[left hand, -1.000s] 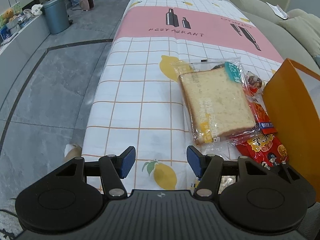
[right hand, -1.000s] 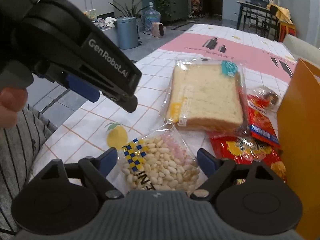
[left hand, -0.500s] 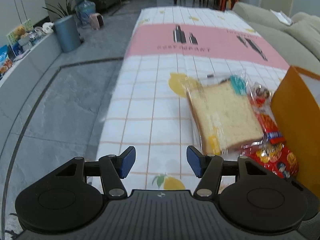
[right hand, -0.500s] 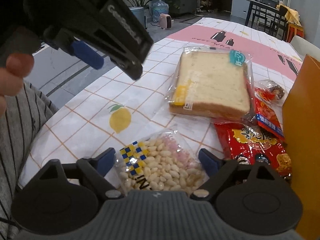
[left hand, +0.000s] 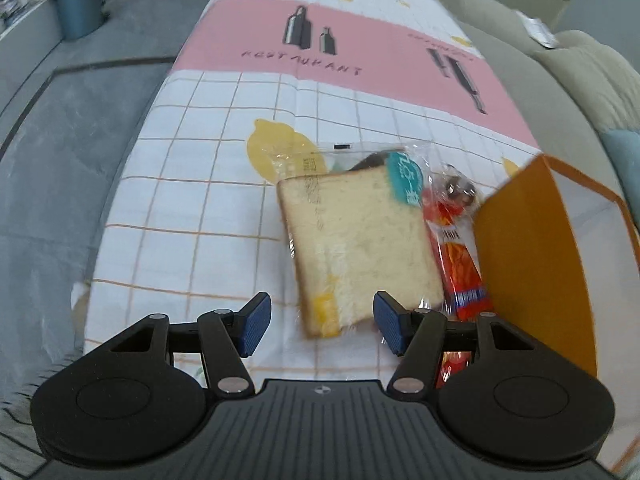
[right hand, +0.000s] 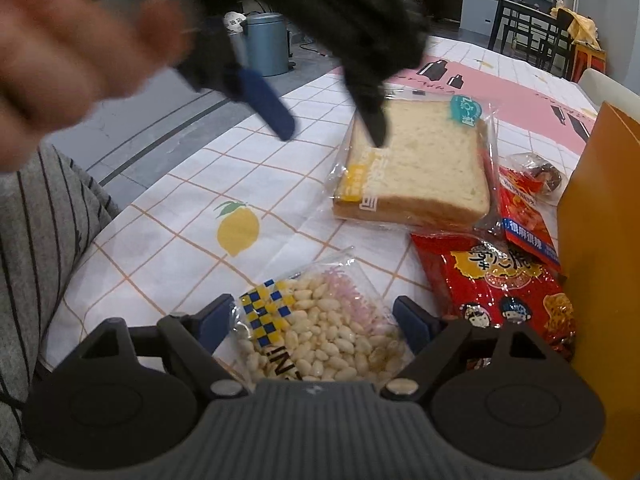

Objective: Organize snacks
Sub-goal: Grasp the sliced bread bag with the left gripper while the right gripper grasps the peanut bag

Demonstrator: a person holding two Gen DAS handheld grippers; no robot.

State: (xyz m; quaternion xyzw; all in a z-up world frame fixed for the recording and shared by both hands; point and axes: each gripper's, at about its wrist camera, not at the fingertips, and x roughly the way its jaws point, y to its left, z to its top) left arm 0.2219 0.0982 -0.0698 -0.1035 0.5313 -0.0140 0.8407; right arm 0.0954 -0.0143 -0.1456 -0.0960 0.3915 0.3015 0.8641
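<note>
Left gripper point(left hand: 320, 322): held apart over clear-wrapped white bread slice point(left hand: 360, 240) | Right gripper point(right hand: 310, 326): spread astride, not clamped on, clear puffed-grain bag point(right hand: 320, 328)

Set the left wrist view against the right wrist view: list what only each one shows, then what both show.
Left wrist only: the sofa along the table's far side, and the left tongs seen from behind, open just over the near corner of the bread.

Right wrist only: the nut bag between the open right tongs, the big red snack pack, a striped sleeve, a blurred hand.

Both: bread, orange box, narrow red packet, tablecloth, blue bin.
</note>
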